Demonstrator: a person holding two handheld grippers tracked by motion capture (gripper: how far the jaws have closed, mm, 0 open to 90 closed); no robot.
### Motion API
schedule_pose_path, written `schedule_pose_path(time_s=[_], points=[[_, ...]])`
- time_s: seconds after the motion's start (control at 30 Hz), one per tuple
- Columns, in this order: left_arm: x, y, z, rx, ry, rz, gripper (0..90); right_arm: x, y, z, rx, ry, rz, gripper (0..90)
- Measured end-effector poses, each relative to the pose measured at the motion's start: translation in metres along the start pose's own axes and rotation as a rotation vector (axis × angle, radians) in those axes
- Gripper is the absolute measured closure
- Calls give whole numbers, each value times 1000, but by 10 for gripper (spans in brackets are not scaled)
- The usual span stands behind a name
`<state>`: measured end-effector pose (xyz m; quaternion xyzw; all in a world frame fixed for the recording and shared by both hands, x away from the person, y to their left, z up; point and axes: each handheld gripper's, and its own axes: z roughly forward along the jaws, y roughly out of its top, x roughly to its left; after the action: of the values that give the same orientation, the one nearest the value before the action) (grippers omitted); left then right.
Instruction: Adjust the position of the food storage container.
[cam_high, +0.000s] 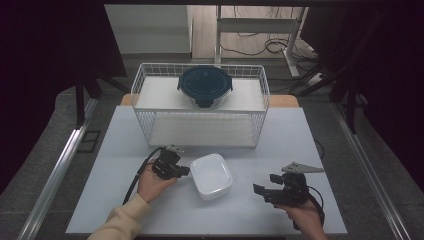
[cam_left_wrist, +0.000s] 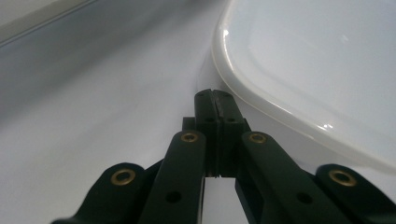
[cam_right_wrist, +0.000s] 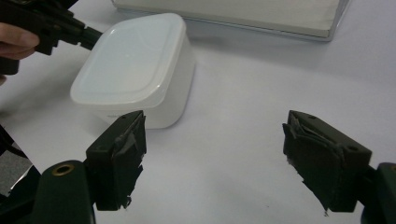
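**White tub sits between the grippers, closer to the left one**

White plastic makes up the biggest nearby item: a wire basket (cam_high: 200, 117) at the far side of the table (cam_high: 100, 200), with a dark-lidded round container (cam_high: 205, 86) on its upper shelf. Nearer the person, the white lidded box (cam_high: 212, 176) rests on the table at centre, slightly left. It is square with rounded corners, so no long axis matters; its corner points roughly toward the left hand.

Left gripper (cam_high: 186, 171) has its jaws pressed together with nothing between them, tips just beside the box's left rim (cam_left_wrist: 243, 93), touching or nearly so. Right gripper (cam_high: 260, 192) hovers well apart on the right, jaws spread wide and empty, aimed leftward at the box (cam_right_wrist: 140, 70). My judgement: the left hand is nearer, and any push would drive the box rightward toward the waiting open jaws.
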<state>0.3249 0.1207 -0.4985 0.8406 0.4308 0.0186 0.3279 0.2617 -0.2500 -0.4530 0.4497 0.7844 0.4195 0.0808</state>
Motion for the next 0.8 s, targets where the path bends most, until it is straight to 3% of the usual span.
schedule_pose_path(time_s=[0.1, 0.13, 0.6, 0.8], points=[[0, 7, 6, -5, -16, -4, 898, 1, 0, 0, 2, 2, -4, 210], [-2, 9, 9, -19, -21, -22, 898, 1, 0, 1, 2, 2, -4, 210], [-6, 22, 24, -36, -61, -22, 898, -2, 0, 2, 4, -3, 4, 210], [-5, 19, 10, -63, -54, -4, 897, -3, 0, 1, 1, -5, 7, 210]])
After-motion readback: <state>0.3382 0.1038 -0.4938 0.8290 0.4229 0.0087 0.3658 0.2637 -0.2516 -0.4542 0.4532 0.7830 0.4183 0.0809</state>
